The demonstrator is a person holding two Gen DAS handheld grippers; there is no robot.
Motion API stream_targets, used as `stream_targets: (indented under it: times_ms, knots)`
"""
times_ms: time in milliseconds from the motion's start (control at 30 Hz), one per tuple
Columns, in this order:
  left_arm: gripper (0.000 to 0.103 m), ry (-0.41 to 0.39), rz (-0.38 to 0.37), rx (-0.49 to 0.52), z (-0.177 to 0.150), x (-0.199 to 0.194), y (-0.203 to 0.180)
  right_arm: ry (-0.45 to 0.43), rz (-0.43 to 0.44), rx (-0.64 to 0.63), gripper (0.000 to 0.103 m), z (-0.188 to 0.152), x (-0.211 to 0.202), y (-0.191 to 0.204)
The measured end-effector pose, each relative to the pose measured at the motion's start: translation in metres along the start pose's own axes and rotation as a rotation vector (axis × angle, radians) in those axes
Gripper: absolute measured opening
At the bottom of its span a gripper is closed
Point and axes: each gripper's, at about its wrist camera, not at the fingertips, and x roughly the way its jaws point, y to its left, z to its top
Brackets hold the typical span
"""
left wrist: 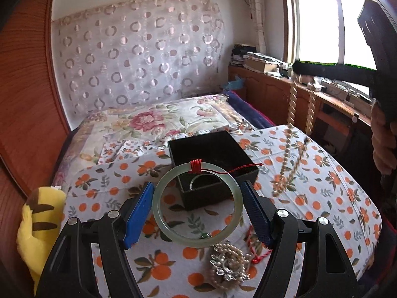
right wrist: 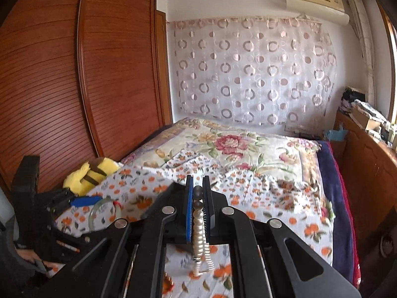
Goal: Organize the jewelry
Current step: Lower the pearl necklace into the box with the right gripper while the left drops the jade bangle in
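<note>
My left gripper [left wrist: 197, 186] is shut on a pale green jade bangle [left wrist: 156, 207] wound with red thread, held upright above the orange-print bedspread [left wrist: 322, 186]. Just behind it an open black box [left wrist: 206, 198] holds another pale bangle [left wrist: 196, 180]. My right gripper [right wrist: 198, 186] is shut on a long pearl necklace [right wrist: 198, 226]. In the left wrist view that gripper [left wrist: 297, 67] is raised at the upper right; the necklace [left wrist: 290, 104] hangs from it in two strands down to the bedspread. A heap of pearls with a brooch [left wrist: 228, 263] and a red cord [left wrist: 258, 255] lie below the bangle.
A yellow plush toy [left wrist: 37, 223] lies at the bed's left edge beside a wooden wardrobe [left wrist: 24, 99]. A floral quilt [left wrist: 153, 119] covers the far half of the bed. A cluttered wooden cabinet [left wrist: 273, 87] runs under the window on the right. A person's hand [left wrist: 382, 144] grips the right tool.
</note>
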Motion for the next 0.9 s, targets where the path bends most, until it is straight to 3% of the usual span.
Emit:
stream_targets:
  times_ms: [467,700,900]
  knots:
    - [0.069,-0.010,0.026,-0.011,0.012,0.004,0.011,-0.057,-0.011,-0.035,0.008,0.075,0.015,0.006]
    - [0.069,-0.004,0.032,-0.013,0.012,0.007,0.012,-0.038,-0.014,-0.040,0.008,0.073,0.026,0.007]
    - [0.069,0.005,0.037,0.000,0.015,0.015,0.010,0.039,0.001,-0.028,0.008,0.054,0.048,0.003]
